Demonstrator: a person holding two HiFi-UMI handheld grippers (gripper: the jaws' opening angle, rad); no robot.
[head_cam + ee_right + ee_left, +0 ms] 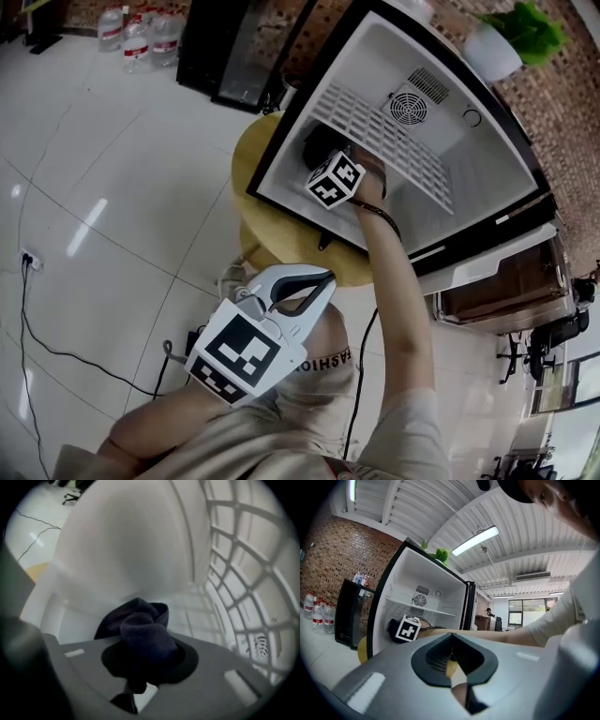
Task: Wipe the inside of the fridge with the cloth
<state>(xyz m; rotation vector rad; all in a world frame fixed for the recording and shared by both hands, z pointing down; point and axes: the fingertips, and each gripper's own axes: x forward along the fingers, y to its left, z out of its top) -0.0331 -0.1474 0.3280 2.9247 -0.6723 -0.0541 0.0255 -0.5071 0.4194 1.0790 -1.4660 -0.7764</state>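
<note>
The small fridge [441,178] stands open on a round yellow table [281,246]; its white inside has a wire shelf [375,131] and a fan grille at the back. My right gripper [325,161] reaches into the lower compartment under the shelf and is shut on a dark blue cloth [317,145]. In the right gripper view the bunched cloth [143,632] sits between the jaws against the white inner wall [126,550], with the wire shelf [243,578] to the right. My left gripper [322,278] is shut and empty, held back near the body, outside the fridge [417,588].
A black glass-door cabinet [234,52] and water bottles [141,37] stand on the tiled floor behind the table. A potted plant [511,37] sits on top of the fridge. A black cable [56,352] runs over the floor from a wall socket.
</note>
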